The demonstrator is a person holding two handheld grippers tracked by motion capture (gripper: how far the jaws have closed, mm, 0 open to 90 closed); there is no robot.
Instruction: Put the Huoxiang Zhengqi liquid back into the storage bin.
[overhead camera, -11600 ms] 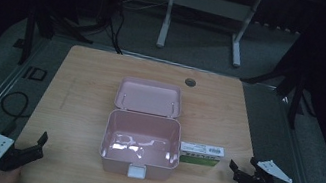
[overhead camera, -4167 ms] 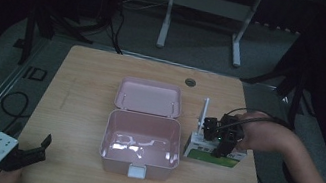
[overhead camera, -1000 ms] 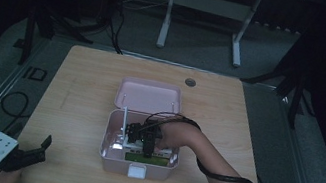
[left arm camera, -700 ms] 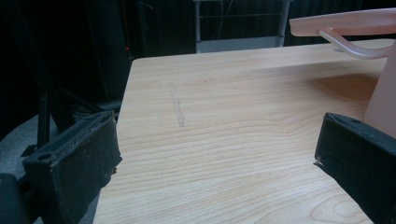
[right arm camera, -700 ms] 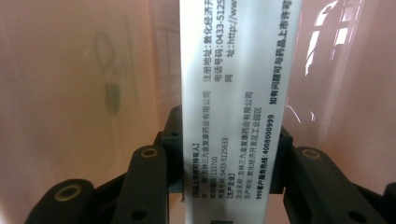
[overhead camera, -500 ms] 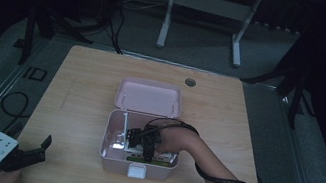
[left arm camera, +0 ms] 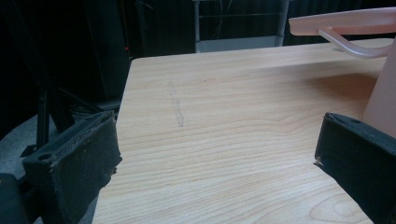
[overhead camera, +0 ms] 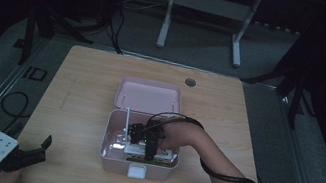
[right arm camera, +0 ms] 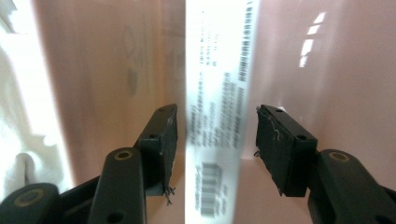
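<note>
At the table's (overhead camera: 80,87) near left corner, the left gripper (overhead camera: 36,150) is being held low with its jaws spread wide and nothing between them; in the left gripper view, bare wood is being framed by them, the pink box (left arm camera: 380,102) standing just beside the right-hand jaw. Further right, the right gripper (overhead camera: 148,151) is being pointed down into the open pink box (overhead camera: 109,155). Its jaws have just been opening, and the white printed carton (right arm camera: 217,93) is lying between them on the box floor, gaps showing at both pads.
</note>
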